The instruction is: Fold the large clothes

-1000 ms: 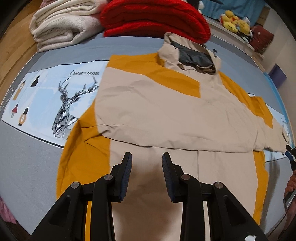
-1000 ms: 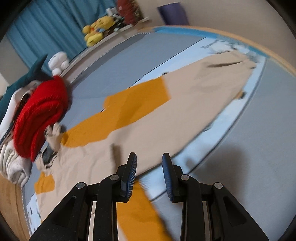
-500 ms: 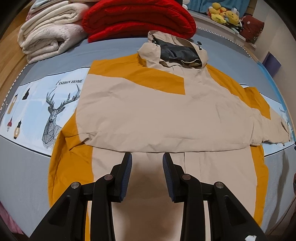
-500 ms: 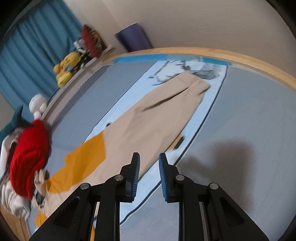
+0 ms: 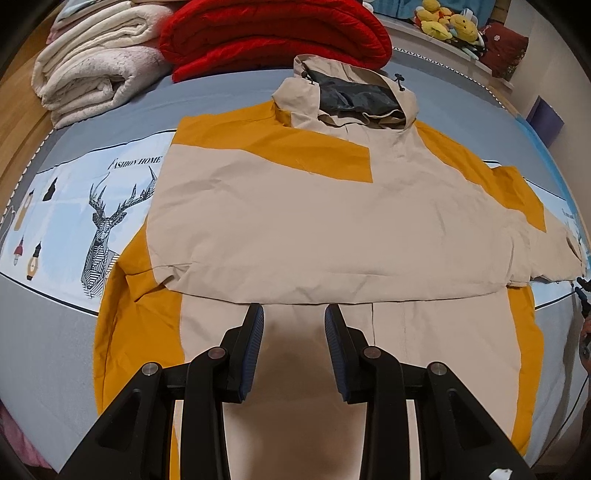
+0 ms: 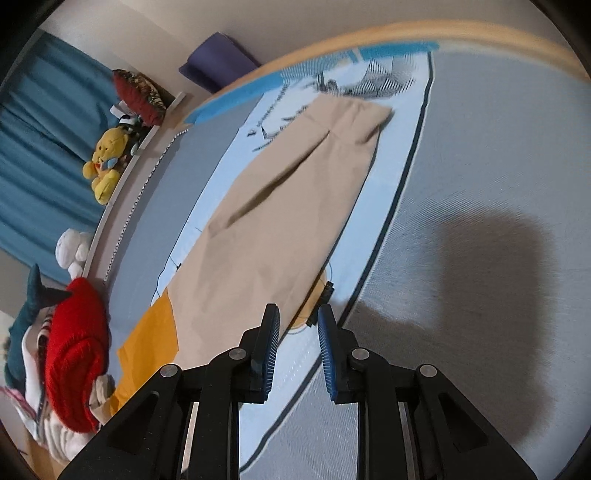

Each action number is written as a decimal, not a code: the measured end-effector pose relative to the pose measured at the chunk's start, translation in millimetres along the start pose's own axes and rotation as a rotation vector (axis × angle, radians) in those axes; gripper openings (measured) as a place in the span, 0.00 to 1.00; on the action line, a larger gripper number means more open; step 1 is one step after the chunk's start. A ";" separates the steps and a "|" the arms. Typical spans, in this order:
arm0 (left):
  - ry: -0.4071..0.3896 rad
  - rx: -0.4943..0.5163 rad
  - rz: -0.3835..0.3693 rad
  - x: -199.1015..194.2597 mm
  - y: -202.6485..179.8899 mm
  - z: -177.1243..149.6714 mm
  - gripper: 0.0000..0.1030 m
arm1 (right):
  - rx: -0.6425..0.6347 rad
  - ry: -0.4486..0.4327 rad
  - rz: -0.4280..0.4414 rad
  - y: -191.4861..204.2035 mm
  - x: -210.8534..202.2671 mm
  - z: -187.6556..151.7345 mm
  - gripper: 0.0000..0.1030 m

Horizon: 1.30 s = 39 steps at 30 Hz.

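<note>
A beige and mustard hooded jacket [image 5: 325, 229] lies flat on the bed, its left sleeve folded across the chest and its hood [image 5: 351, 96] toward the far side. My left gripper [image 5: 293, 314] is open and empty, hovering over the jacket's lower front. In the right wrist view the jacket's right sleeve [image 6: 288, 206] stretches out flat toward the bed's far edge. My right gripper [image 6: 295, 314] is open and empty, just above the sleeve's near edge, next to a small black tab [image 6: 323, 295].
A red blanket [image 5: 273, 33] and a cream blanket [image 5: 96, 62] are stacked behind the hood. The bed sheet [image 5: 74, 206] has a deer print. Plush toys [image 6: 107, 166] sit on a ledge by a blue curtain. The bed's wooden edge [image 6: 480, 33] runs beyond the sleeve cuff.
My left gripper has drawn back, showing more of the jacket. My right gripper has swung along the sleeve toward its cuff and narrowed its opening a little.
</note>
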<state>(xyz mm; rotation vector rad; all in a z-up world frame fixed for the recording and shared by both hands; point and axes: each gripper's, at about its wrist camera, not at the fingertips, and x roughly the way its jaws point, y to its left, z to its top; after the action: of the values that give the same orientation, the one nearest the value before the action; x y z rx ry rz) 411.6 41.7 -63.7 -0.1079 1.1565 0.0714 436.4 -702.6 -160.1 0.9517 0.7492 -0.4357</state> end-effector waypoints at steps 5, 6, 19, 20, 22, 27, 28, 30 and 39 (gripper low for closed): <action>0.005 -0.002 0.002 2.9 0.7 1.4 0.31 | 0.090 0.012 0.031 -17.7 21.7 9.7 0.23; 0.006 0.000 0.002 3.4 0.1 1.7 0.31 | 0.092 0.005 0.036 -18.5 23.4 13.2 0.23; 0.002 -0.006 -0.022 -2.5 10.8 4.6 0.31 | 0.124 -0.074 0.014 -15.2 28.8 31.7 0.06; -0.003 -0.012 -0.027 -5.4 14.5 4.9 0.31 | 0.118 -0.090 0.000 -12.3 25.0 31.1 0.05; -0.011 -0.025 -0.033 -9.7 21.1 5.6 0.31 | 0.080 -0.133 -0.030 2.3 13.2 29.9 0.03; -0.034 -0.076 -0.055 -22.5 43.2 4.8 0.31 | -0.173 -0.287 -0.057 102.1 -43.8 15.3 0.02; -0.038 -0.090 -0.064 -26.6 49.4 3.8 0.31 | -0.240 -0.312 -0.038 130.2 -57.7 5.7 0.02; -0.050 -0.106 -0.082 -33.8 57.4 1.9 0.31 | -0.352 -0.336 0.027 179.7 -81.1 -18.5 0.02; -0.058 -0.188 -0.135 -51.4 86.1 -15.5 0.31 | -0.785 -0.008 0.466 347.1 -115.2 -246.9 0.02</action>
<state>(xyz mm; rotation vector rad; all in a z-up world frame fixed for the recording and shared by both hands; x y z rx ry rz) 367.2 125.2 -26.9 -0.3477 1.0804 0.0626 485.7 -308.8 32.7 0.3532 0.5889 0.2625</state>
